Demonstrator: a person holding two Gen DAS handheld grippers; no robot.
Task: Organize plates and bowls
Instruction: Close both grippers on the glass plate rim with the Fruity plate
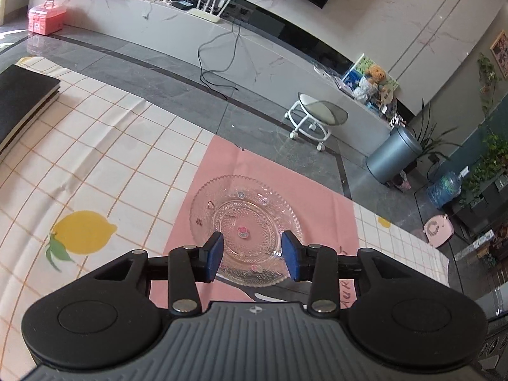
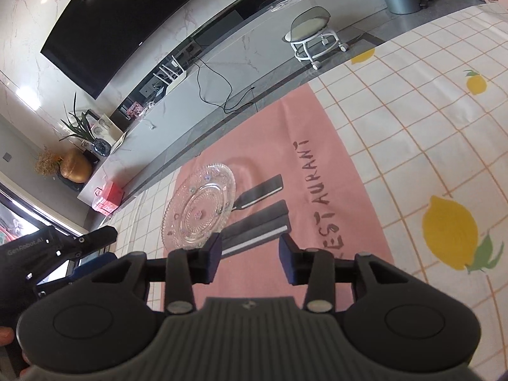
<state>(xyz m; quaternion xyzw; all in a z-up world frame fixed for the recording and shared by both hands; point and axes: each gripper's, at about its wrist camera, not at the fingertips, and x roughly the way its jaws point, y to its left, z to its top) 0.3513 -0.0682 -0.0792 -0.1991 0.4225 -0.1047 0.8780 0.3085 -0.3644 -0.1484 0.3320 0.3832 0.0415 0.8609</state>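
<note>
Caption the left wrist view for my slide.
Open left gripper hovering over a glass plate on the pink placemat.

A clear glass plate [image 2: 199, 205] with a scalloped rim lies on a pink placemat [image 2: 333, 171] lettered "RESTAURANT", spread over a lemon-print checked tablecloth [image 2: 428, 133]. The right gripper [image 2: 249, 255] hangs above the placemat with its blue-padded jaws apart and empty, the plate just beyond its left finger; the left gripper [image 2: 63, 247] shows at the frame's left edge. Behind the table are a wall-mounted television [image 2: 123, 22], a white wheeled stool [image 2: 312, 36] and a pink case [image 2: 108, 197] on the floor.
</note>
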